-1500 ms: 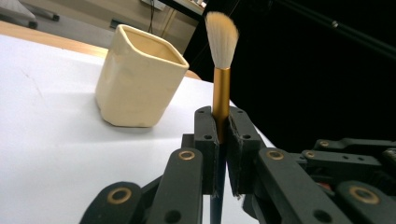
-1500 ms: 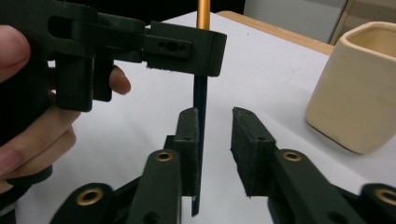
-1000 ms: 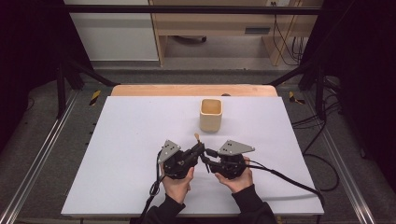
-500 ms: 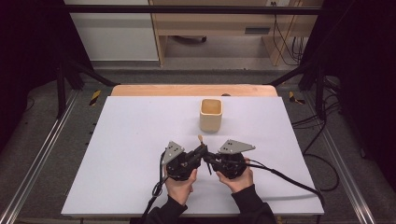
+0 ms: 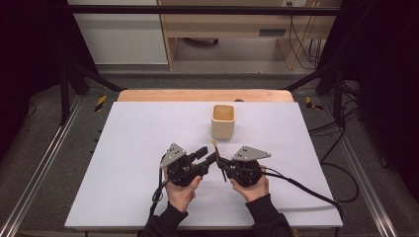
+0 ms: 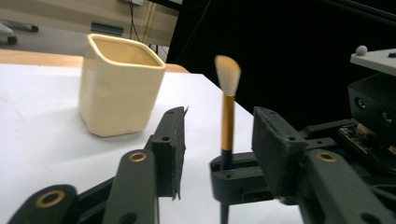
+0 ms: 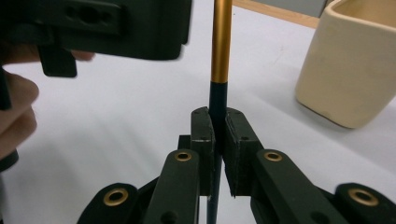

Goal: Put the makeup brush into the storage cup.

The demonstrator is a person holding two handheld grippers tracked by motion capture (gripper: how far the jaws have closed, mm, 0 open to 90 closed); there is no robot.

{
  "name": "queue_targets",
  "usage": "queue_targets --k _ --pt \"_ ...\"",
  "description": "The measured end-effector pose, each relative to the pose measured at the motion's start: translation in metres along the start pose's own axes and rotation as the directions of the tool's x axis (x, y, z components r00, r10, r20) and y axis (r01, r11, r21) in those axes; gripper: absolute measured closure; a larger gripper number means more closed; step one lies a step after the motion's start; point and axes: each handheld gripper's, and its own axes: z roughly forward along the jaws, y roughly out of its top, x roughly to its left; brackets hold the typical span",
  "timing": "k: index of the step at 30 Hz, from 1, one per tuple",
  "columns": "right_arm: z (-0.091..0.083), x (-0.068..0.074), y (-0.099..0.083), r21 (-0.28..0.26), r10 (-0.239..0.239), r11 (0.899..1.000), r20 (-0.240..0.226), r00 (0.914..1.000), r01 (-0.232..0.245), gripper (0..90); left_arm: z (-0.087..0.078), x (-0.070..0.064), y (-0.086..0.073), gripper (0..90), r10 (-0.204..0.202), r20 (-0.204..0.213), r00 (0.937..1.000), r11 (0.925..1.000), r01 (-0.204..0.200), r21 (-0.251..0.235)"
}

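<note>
Gold-ferruled makeup brush (image 6: pixel 227 109) stands upright, clamped in my right gripper (image 7: pixel 217 140); my left gripper (image 6: pixel 219 140) gapes around it; cream square cup (image 5: pixel 223 121) lies ahead.

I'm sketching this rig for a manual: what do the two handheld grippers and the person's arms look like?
Both the left gripper and the right gripper are black, each topped by a grey three-cornered plate. Their jaws are flat black pads on linked arms with brass-coloured pivot rings. A black cable trails from each towards the table's near edge. The person wears dark long sleeves.
</note>
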Motion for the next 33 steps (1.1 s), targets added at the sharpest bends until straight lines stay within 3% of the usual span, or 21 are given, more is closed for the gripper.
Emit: queue_targets --k 9,19,29,33 --pt "-0.006 -0.005 0.004 -0.032 0.005 0.999 0.039 0.9992 -0.004 83.3 -0.018 0.021 0.01 34.0 0.083 -0.022 0.9963 0.9954 -0.081 0.052" --pt "-0.012 -0.01 0.009 -0.07 0.019 0.997 0.059 0.9981 -0.015 83.2 -0.046 0.049 0.008 23.8 0.153 -0.078 0.9851 0.9809 -0.142 0.133" --pt "-0.016 -0.017 0.015 -0.119 0.04 0.992 0.065 0.9971 -0.032 83.2 -0.076 0.08 -0.003 17.5 0.164 -0.147 0.9754 0.9762 -0.139 0.166" --pt "-0.017 -0.02 0.018 -0.143 0.043 0.989 0.076 0.9962 -0.031 83.2 -0.084 0.09 -0.006 12.9 0.152 -0.188 0.9703 0.9768 -0.118 0.179"
